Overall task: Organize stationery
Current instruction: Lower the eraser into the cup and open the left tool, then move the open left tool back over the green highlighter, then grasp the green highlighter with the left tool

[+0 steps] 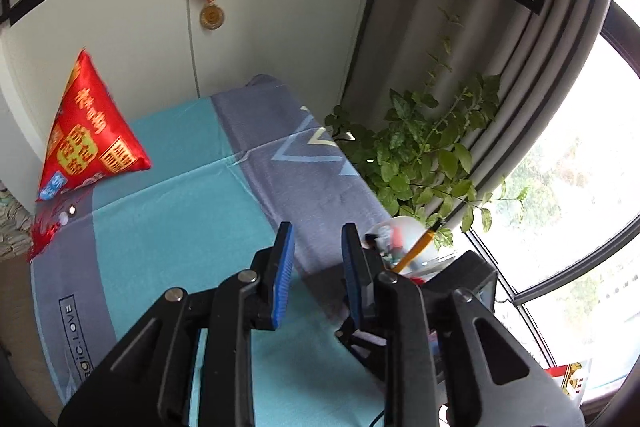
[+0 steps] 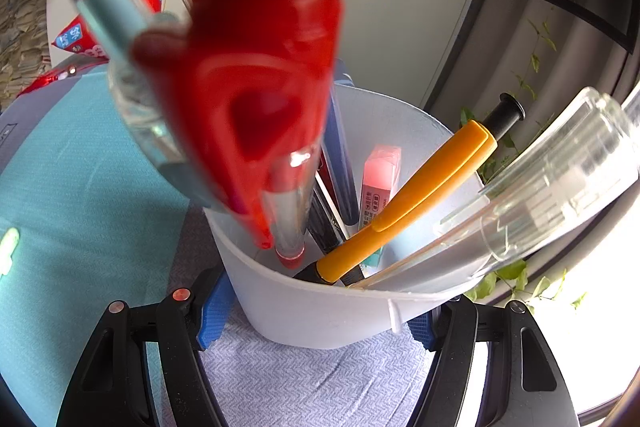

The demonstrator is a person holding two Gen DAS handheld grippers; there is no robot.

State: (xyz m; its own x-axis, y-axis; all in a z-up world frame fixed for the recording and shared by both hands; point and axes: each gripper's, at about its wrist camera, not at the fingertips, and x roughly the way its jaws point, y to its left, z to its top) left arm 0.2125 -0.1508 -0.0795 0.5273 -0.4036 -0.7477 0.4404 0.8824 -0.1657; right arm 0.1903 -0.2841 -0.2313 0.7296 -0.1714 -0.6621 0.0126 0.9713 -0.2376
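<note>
Right tool [image 2: 320, 323] clamps the white cup [image 2: 320, 311]; left tool [image 1: 316, 259] gapes, empty.

A blue-and-grey cloth [image 1: 168, 227] covers the surface — on it, a white cup [image 2: 320, 315] and a red pouch [image 1: 88, 131].

The blurred red pen [image 2: 260, 75] runs off the top edge, hiding the white cup's [image 2: 320, 315] far rim.

white plastic cup [image 2: 320, 315] stood upright on blue cloth, packed with leaning stationery: orange pen [image 2: 412, 203], pink eraser [image 2: 378, 183], red-capped pen [image 2: 256, 87], clear tubes [image 2: 560, 179], dark pens [image 2: 340, 163]
</note>
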